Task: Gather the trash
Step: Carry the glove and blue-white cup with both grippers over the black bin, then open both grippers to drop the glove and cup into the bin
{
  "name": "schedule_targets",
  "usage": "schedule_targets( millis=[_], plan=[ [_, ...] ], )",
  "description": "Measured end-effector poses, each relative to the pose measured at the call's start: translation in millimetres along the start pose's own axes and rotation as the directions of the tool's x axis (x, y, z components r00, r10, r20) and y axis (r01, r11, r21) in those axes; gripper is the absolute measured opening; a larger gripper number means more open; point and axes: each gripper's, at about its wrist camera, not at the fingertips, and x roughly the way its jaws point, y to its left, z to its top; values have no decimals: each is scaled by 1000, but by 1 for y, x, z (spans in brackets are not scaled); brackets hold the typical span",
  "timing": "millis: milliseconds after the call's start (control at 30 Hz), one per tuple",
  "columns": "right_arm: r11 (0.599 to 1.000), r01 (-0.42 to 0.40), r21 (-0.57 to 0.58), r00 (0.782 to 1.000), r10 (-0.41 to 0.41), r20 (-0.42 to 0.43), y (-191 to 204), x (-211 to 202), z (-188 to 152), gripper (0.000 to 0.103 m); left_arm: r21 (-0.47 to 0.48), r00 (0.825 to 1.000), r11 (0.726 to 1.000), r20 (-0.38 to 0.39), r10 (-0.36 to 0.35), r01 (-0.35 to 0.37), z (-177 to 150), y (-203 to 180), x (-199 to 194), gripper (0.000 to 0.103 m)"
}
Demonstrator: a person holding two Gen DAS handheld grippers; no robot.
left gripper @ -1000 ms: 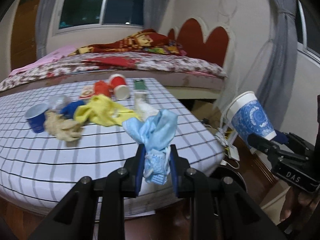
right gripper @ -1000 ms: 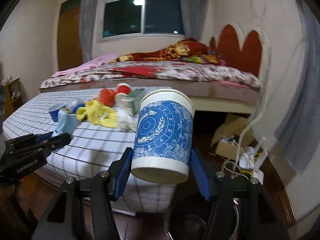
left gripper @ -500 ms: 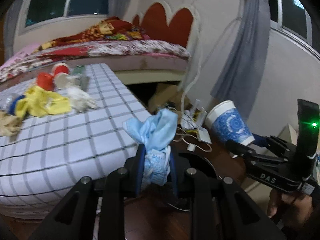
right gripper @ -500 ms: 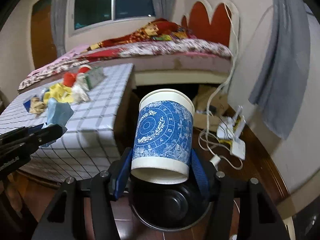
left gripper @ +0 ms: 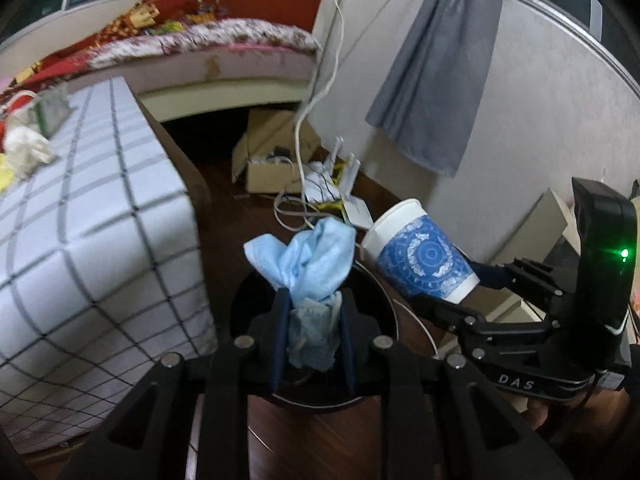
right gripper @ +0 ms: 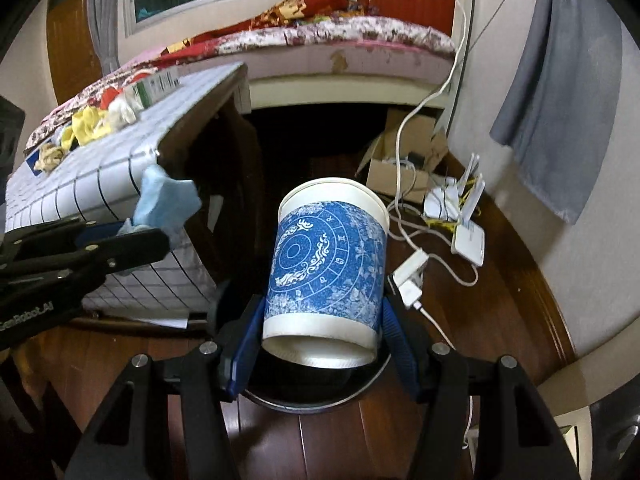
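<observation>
Blue-and-white paper cup, patterned with circular ornament, sits clamped in my right gripper, tilted over the black bin. My left gripper pinches a crumpled pale-blue face mask above that same bin.

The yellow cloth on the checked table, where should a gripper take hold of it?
Grip a raised fold of the yellow cloth, coming from above: it lies crumpled and limp on the checked table, crowded by other trash, so no edge is free.
</observation>
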Motion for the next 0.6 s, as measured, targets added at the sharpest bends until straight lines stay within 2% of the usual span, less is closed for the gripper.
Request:
schedule_targets(
  millis=[100,133,167,200,233,267,300,433,600],
  plan=[
    [1000,-20,5,1000,20,-15,-6,7,-1,61,3,999,1000,-32,-13,13,-1,-3,12,26],
    [1000,-29,7,999,29,-24,-7,11,0,61,5,999,1000,-40,-20,20,-2,-4,14,29],
    [999,-36,8,999,37,-40,-9,17,1,62,3,998,1000,-48,-28,29,-1,-3,18,37],
    [1000,-23,9,998,24,-55,-9,24,1,74,-8,998,999,-61,-32,31,-1,-2,23,48],
    [1000,-4,12,997,5,-72,-10,30,0,84,-21,997,1000,-74,-16,15,-1,1,27,80],
    [1000,17,21,996,-15,-87,-14,36,-1,96,-30,997,999,-75,19,-21,-2,3,28,101],
    [998,34,43,995,-30,-98,-20,40,-3,96,-38,997,998,-57,56,-58,-4,5,26,102],
    [990,80,117,988,-63,-141,-38,47,-7,96,-60,991,990,-53,121,-124,-12,16,19,102],
    [989,97,110,988,-82,-133,-30,41,-5,96,-84,982,979,-45,185,-188,-20,27,9,102]
  ],
)
